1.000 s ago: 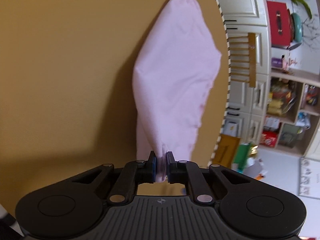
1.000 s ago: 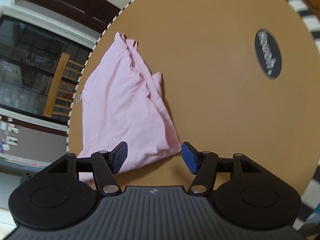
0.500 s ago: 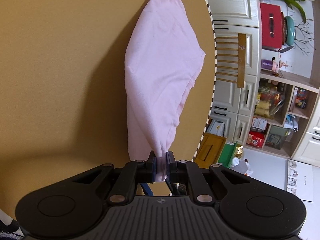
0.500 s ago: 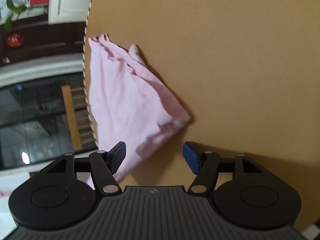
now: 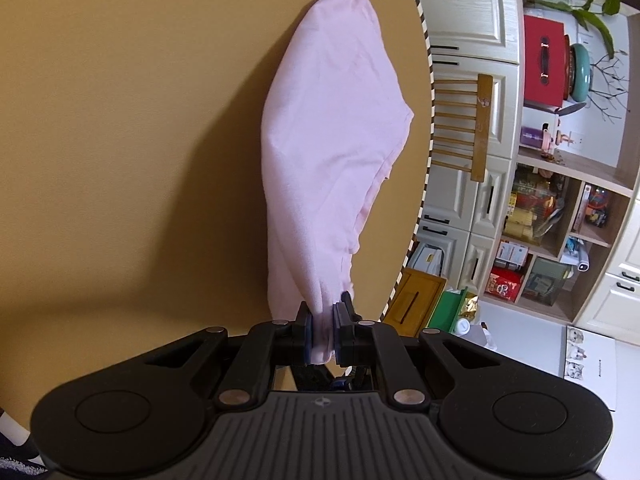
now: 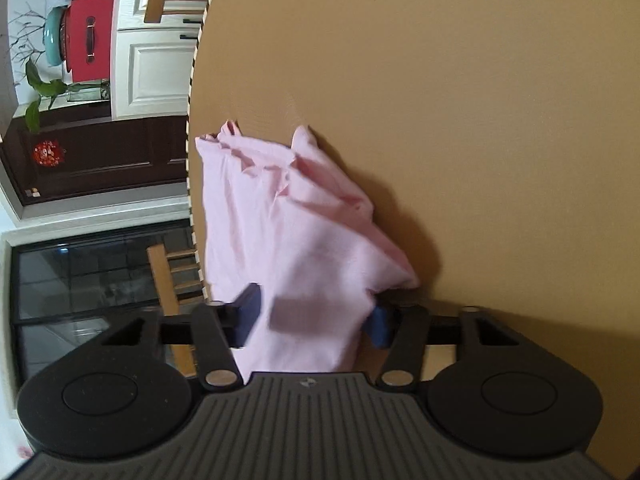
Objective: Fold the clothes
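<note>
Lying near the striped rim of a round tan table (image 5: 120, 120), a pink garment (image 5: 332, 152) is seen bunched into a loose, wrinkled heap rather than spread flat. Beyond the rim, cupboards (image 5: 460, 24), shelves and a wooden chair (image 5: 480, 128) are visible.

One gathered end of the garment is pinched hard by the left gripper (image 5: 322, 330), whose jaws are pressed nearly together on a thin twist of cloth. From that pinch the fabric is drawn taut up toward the heap.

At the opposite end, a thick fold is straddled by the right gripper (image 6: 310, 320). Its jaws have just been closing, with cloth filling the gap between the blue pads (image 6: 248, 316); the picture is blurred there, so it cannot be told whether the pads already bite.

Several risks are judged from this. If the right jaws are shut on the whole bundle, several layers may be caught at once, and no clean edge would be opened when the garment is lifted. If only a little cloth is caught, it could slip out under tension. Because the heap sits so close to the rim, it could be dragged over the edge by a pull from either gripper.
</note>
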### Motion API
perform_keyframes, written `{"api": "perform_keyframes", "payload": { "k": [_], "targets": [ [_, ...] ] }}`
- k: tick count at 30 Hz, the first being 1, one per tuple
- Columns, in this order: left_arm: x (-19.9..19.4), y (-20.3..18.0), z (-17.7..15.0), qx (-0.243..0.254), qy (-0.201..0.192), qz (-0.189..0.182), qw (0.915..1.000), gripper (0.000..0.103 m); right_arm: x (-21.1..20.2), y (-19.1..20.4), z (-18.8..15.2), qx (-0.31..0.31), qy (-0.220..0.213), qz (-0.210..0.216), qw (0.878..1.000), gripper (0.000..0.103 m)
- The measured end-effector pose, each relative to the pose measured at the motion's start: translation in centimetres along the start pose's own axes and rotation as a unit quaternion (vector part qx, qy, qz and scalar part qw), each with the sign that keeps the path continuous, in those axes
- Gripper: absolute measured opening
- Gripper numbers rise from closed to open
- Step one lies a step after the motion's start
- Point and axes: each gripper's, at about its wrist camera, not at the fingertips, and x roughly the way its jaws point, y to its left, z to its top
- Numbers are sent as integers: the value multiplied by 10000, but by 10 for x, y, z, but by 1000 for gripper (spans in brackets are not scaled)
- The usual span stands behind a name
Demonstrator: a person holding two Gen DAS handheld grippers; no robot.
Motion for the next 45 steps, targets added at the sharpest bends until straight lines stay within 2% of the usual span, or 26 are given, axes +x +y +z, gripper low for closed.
{"api": "perform_keyframes", "payload": {
  "k": [1, 3, 5, 8, 11, 13, 19, 23, 27, 31, 34, 38, 41, 45],
  "targets": [
    [0, 2, 0, -12, 7, 7, 10000, 11, 1, -1, 2, -35, -17, 5, 10000, 43],
    [1, 6, 1, -3, -10, 56, 10000, 11, 2, 1, 4, -278, -3, -58, 9996, 16],
    [0, 10, 1, 53, -48, 167, 9998, 11, 2, 4, 6, -610, 18, -174, 9980, 8],
    [-3, 11, -1, 466, -189, 524, 9974, 11, -1, 23, 3, -1407, 87, -390, 9892, 6],
    [-3, 9, -6, 918, -263, 854, 9918, 11, -3, 44, -1, -2168, 268, -694, 9734, 6],
    [-2, 10, -10, 1067, -262, 1001, 9889, 11, -3, 53, -3, -2417, 354, -822, 9662, 5],
    [-4, 24, -29, 1181, -127, 1294, 9845, 11, -17, 56, -10, -2497, 546, -1070, 9609, 5],
    [-19, 35, -51, 899, 15, 1339, 9869, 11, -41, 47, -22, -2402, 827, -1199, 9597, 4],
    [-44, 32, -76, 598, 20, 1154, 9915, 11, -80, 46, -36, -2215, 1040, -1186, 9623, 4],
    [-59, 13, -82, 502, -104, 872, 9949, 11, -95, 77, -37, -2278, 1012, -1070, 9625, 4],
    [-61, -9, -68, 547, -197, 751, 9955, 11, -88, 111, -29, -2444, 1029, -953, 9595, 4],
    [-57, -33, -26, 323, -219, 610, 9974, 11, -58, 160, -11, -2610, 1100, -961, 9542, 4],
    [-43, -56, 10, 297, -279, 672, 9969, 11, -25, 194, 3, -2731, 1081, -1150, 9489, 5],
    [-14, -66, 69, 21, -388, 990, 9943, 11, 32, 220, 19, -2753, 1051, -1622, 9417, 5]
  ]
}}
